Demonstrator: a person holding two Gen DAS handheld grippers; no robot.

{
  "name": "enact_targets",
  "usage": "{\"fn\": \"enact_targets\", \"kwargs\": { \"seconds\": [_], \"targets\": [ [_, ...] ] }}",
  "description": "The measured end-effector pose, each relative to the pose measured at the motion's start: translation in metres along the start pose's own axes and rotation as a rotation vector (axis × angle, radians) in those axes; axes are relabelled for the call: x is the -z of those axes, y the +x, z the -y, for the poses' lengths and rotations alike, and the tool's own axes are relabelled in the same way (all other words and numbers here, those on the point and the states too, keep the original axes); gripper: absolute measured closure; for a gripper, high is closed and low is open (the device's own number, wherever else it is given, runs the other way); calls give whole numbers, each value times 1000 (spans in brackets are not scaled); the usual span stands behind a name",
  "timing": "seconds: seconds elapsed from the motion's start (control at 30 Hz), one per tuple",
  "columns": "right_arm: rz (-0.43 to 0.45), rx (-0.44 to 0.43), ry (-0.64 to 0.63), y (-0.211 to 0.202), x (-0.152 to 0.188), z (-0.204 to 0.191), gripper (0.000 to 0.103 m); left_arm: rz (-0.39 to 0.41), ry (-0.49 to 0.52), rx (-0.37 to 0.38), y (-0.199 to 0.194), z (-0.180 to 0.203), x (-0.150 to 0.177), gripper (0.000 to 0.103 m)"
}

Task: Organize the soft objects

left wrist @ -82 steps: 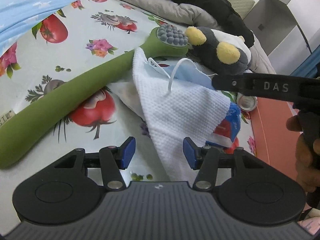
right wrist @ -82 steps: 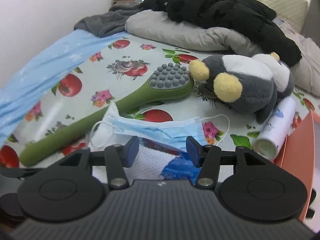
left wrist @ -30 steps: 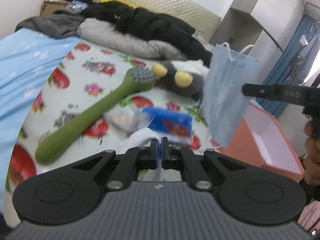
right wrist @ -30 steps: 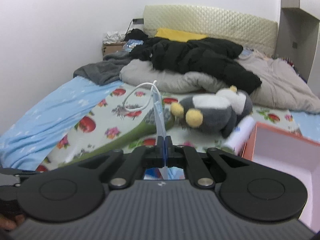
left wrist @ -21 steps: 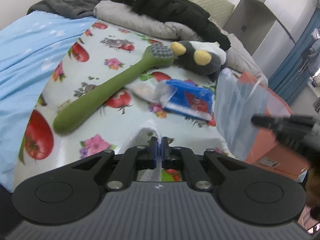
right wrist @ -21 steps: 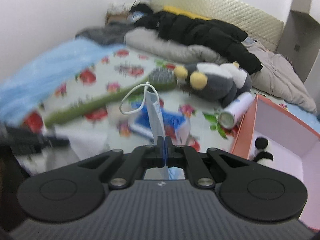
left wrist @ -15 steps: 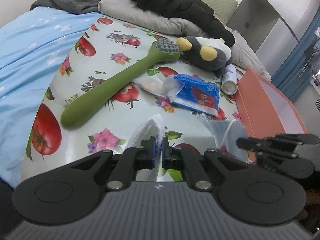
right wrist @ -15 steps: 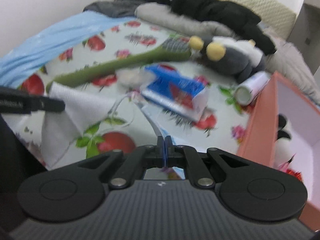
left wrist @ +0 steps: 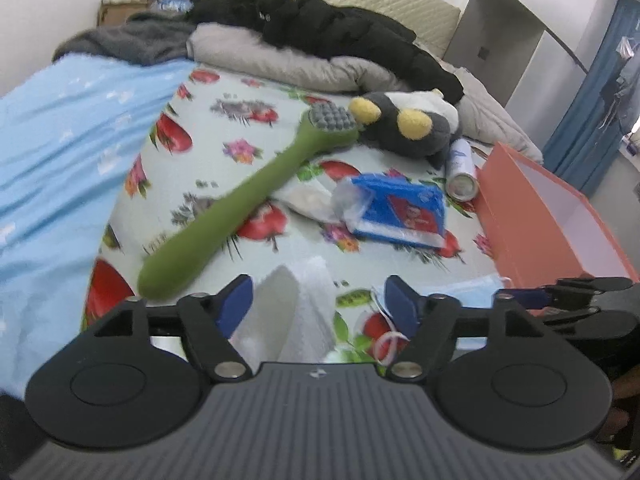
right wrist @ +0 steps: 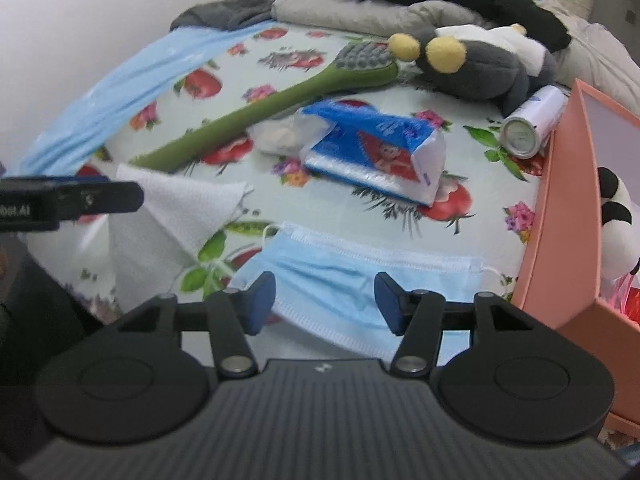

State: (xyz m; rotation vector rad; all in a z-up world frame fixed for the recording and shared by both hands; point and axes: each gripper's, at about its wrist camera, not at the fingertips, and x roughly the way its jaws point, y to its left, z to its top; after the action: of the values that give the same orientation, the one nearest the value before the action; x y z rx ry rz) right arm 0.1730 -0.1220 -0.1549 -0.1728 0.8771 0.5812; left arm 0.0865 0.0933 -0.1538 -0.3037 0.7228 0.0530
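A white cloth (left wrist: 298, 312) (right wrist: 176, 212) lies on the fruit-print sheet between the opening jaws of my left gripper (left wrist: 318, 304), whose pads stand clear of it. A blue face mask (right wrist: 360, 276) (left wrist: 460, 290) lies flat near the bed's front edge. My right gripper (right wrist: 325, 300) hovers over it with its jaws opening, pads off the mask. Farther back lie a blue tissue pack (right wrist: 372, 152) (left wrist: 400, 208), a long green massage brush (left wrist: 248, 200) (right wrist: 264, 112) and a grey plush toy (left wrist: 408, 128) (right wrist: 472, 64).
An orange box (right wrist: 560, 216) (left wrist: 540, 220) stands open at the right, with a black-and-white plush (right wrist: 614, 220) inside. A white spray can (right wrist: 532, 122) lies beside it. A light blue blanket (left wrist: 52, 152) covers the left; grey and black bedding (left wrist: 320, 44) is piled at the back.
Both grippers came down to the bed's front edge and went from shut to open. The cloth and the mask, which hung from them, now lie on the sheet.
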Motion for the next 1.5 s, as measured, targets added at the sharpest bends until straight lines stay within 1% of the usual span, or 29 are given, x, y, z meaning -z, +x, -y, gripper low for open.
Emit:
{"fn": "enact_targets", "kwargs": {
  "seconds": [0.1,0.2,0.3,0.43,0.57,0.67,0.73,0.77,0.8,0.83,0.87,0.9,0.93,0.97,1.0,1.03,1.07,1.1,1.2,1.33,1.5],
  "targets": [
    [-15,24,55,18,0,9,31,-7,23,-60,14,-3,-1,21],
    [-24,48,59,33,0,12,31,-30,79,-126,31,-3,2,21],
    [-43,75,33,43,3,12,31,-71,86,-157,49,-9,6,21],
    [-83,68,33,54,9,13,31,-112,123,-185,68,-10,13,21],
    [-48,70,5,56,16,11,30,-128,128,-207,82,-11,18,21],
    [-43,69,8,55,16,11,30,-121,152,-225,84,-6,20,21],
    [-44,64,4,56,16,9,36,-123,145,-231,85,-5,20,23],
    [-45,61,-3,56,16,8,38,-124,144,-235,85,-5,19,26],
    [-44,59,-9,55,16,6,42,-123,143,-238,85,-4,19,32],
    [-44,56,-10,55,16,4,45,-122,141,-238,84,-4,18,34],
    [-43,53,-13,55,16,3,47,-123,141,-239,83,-3,18,40],
    [-41,52,-19,54,16,1,51,-124,140,-237,83,-2,17,47],
    [-40,49,-26,54,17,0,56,-125,138,-233,82,-1,17,50],
    [-40,45,-29,53,17,-2,59,-127,134,-229,81,0,16,57],
    [-42,40,-32,53,17,-4,66,-129,128,-224,81,0,15,65],
    [-45,36,-35,52,16,-6,77,-132,121,-220,80,0,15,69],
    [-50,25,-35,52,16,-7,83,-135,113,-212,79,1,14,78],
    [-53,22,-31,51,16,-9,89,-134,100,-208,77,1,13,82],
    [-60,34,-43,50,16,-15,100,-130,79,-194,69,6,11,85],
    [-60,20,-8,43,13,-12,100,-100,69,-181,52,16,3,86],
    [5,32,9,19,0,-9,100,-57,50,-165,27,26,-12,86]
  ]
}}
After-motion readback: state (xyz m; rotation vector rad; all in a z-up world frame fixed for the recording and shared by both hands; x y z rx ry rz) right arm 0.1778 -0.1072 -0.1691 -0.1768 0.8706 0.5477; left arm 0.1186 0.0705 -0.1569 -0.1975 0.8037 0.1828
